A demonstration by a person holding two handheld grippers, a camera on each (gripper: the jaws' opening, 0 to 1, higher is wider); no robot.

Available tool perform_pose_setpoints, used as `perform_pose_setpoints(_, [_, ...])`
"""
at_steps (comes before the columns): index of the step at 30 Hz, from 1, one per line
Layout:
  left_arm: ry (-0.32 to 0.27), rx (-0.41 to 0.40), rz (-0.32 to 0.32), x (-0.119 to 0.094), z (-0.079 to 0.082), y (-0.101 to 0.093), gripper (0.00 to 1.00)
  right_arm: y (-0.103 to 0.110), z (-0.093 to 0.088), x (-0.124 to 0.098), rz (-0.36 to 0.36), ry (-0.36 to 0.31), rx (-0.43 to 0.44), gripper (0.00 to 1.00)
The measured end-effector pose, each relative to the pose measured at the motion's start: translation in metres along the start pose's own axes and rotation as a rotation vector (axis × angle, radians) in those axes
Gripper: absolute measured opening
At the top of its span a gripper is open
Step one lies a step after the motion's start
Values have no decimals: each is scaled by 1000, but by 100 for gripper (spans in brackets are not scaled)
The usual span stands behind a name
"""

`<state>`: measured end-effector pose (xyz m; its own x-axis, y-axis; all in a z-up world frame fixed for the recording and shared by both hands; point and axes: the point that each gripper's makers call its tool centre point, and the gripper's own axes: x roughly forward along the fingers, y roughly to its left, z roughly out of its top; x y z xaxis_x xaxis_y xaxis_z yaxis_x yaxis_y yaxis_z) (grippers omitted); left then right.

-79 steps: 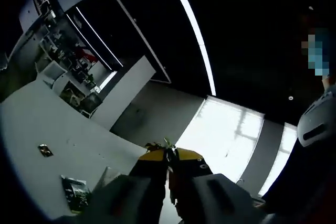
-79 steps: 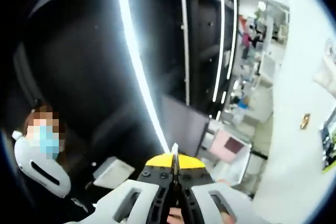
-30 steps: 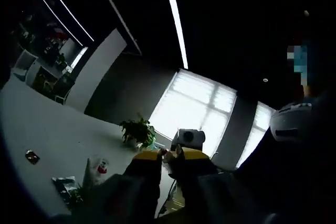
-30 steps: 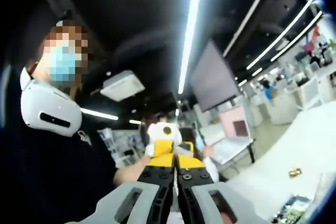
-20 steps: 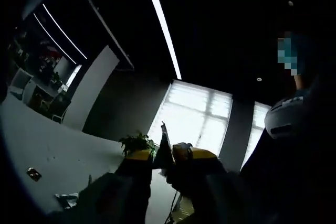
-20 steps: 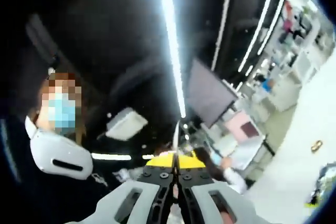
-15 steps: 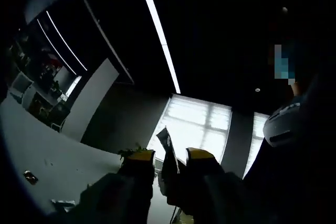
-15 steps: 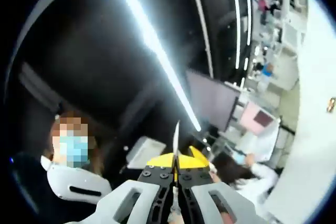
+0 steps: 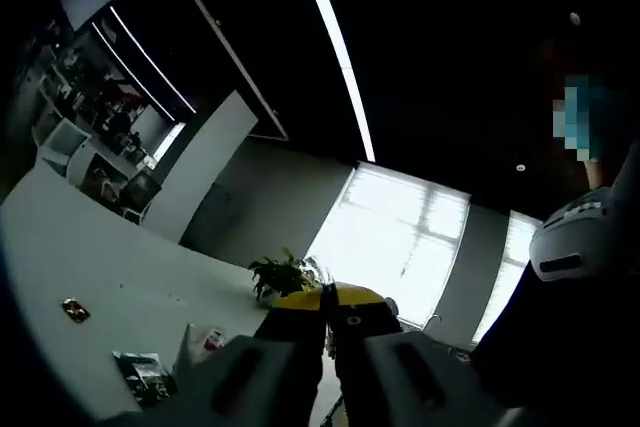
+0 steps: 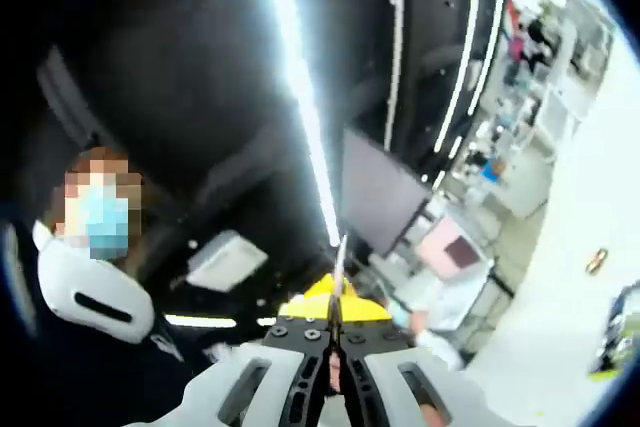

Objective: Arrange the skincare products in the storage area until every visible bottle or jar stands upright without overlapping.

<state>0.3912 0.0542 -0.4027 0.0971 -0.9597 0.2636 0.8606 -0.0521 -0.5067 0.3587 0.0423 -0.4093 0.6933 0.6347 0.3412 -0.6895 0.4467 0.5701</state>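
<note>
The right gripper [image 10: 336,319] points up toward a dark ceiling, its yellow-tipped jaws pressed together on a thin pale strip [image 10: 339,265] that sticks out beyond them. A long light bar [image 10: 300,87] crosses the ceiling. A person [image 10: 75,287] stands at left. A white table [image 10: 560,337] lies at right.

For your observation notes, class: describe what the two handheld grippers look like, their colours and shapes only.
Both match. The left gripper has pale grey moulded bodies with dark slots, black inner arms and yellow tips. The right gripper has the same, plus small screw heads on its black arms.
</note>
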Motion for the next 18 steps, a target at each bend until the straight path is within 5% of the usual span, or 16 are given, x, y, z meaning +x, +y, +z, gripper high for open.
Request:
perform_pose_setpoints(5, [72,46,98,-1,-11,19,1,-8,-9,0,-113,110,-285,0])
perform_pose_setpoints(7, [97,58,128,-1,-14,24,1,-12,-12,0,-151,140,-324,0])
perform_pose_setpoints(18, [112,-28,15,-6,-13,10,1,-6,-16,-3,-66,187,-182,0])
